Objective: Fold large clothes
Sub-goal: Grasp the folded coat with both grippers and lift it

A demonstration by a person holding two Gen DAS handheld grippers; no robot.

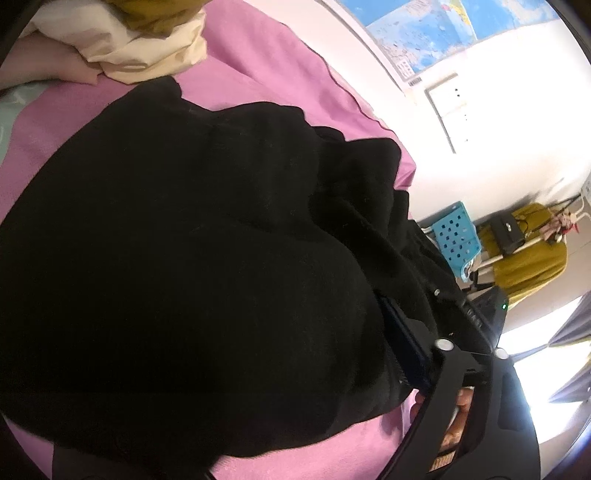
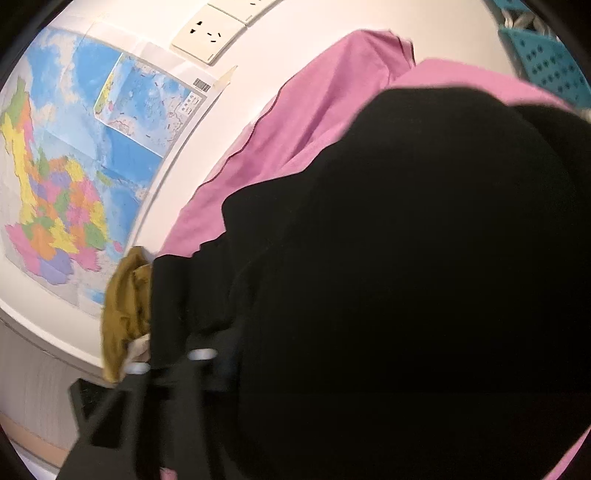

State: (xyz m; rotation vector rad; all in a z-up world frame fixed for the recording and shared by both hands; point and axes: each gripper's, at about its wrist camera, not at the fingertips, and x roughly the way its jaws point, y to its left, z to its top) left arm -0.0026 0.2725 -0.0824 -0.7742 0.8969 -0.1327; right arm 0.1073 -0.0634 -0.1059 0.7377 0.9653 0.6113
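A white wall [image 2: 258,85] stands behind a bed with a pink sheet [image 1: 266,55]. A big colourful map [image 2: 74,166] is stuck on the wall. It has a small barcode label at one corner, but the words on it are too tiny to read. Next to the map is a white wall socket [image 2: 210,35].

A big black garment [image 1: 184,240] lies bunched up on the pink sheet and covers most of the bed. It is soft and dark, with lumpy folds, and one part hangs over the edge of the bed.

The left gripper [image 1: 424,354] is at that edge, and the black cloth hides its fingers, so I cannot tell how they stand. The right gripper [image 2: 170,360] has black cloth between its fingers, which look pinched on it.

Cream cloth [image 1: 147,48] and mustard cloth [image 1: 159,14] sit at the far corner of the bed. A blue chair with holes [image 1: 456,236] stands beside the bed.
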